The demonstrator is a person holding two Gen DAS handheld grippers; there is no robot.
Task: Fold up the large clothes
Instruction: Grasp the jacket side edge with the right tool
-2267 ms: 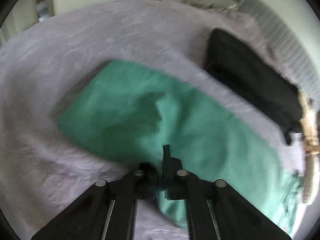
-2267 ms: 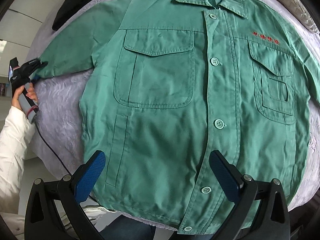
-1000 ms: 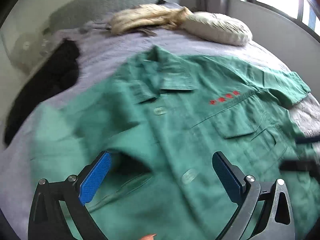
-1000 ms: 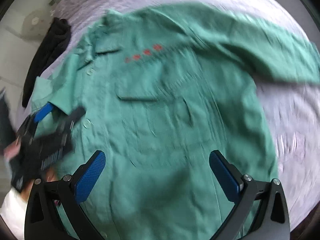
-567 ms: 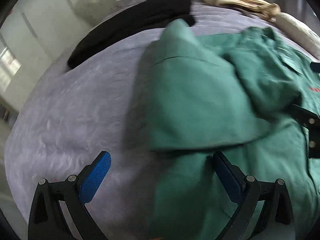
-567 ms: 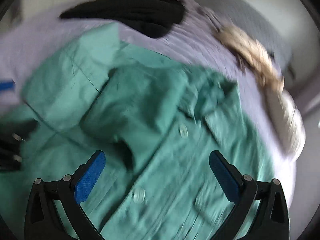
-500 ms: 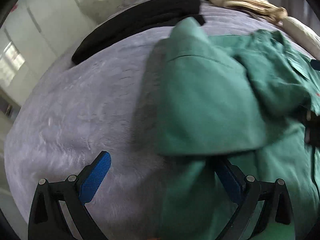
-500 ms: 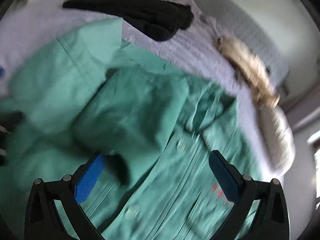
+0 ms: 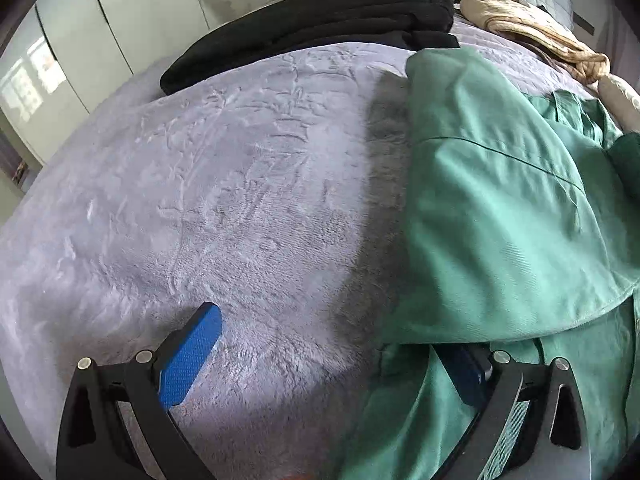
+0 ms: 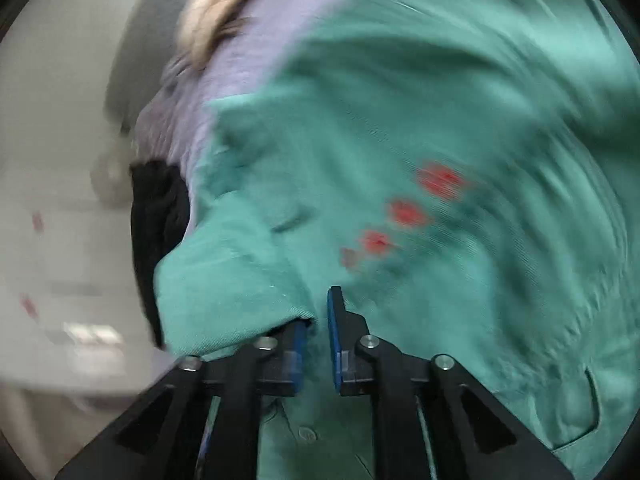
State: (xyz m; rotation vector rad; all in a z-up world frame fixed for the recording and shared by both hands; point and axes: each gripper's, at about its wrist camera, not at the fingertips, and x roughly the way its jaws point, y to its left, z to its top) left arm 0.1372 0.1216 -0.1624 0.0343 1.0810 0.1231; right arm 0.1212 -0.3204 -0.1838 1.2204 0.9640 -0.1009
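A green work jacket [image 9: 500,216] lies on a bed covered by a pale lilac plush blanket [image 9: 224,200], filling the right half of the left wrist view, with one part of it folded over the rest so that a smooth flap with a stitched seam faces up. The left gripper [image 9: 332,354] is low over the blanket at the jacket's left edge, its jaws spread wide: the left blue pad [image 9: 188,354] is over bare blanket, while the right pad [image 9: 466,372] sits tucked under the hem of the folded flap, with green cloth below it as well. At the far side of the bed a black garment [image 9: 320,24] lies stretched along the blanket's edge, and to its right a beige cloth [image 9: 532,28] lies bunched up; white cabinet doors [image 9: 100,40] stand at the far left. The right wrist view is blurred. There the right gripper [image 10: 318,328] has its jaws drawn almost together, with a narrow gap between the blue pads; a rounded edge of green fabric drapes over the left finger, but whether cloth is actually pinched between the pads cannot be told. Beyond the fingers the jacket's front shows a row of red embroidered marks [image 10: 404,214], and a button [image 10: 308,434] is visible near the bottom.
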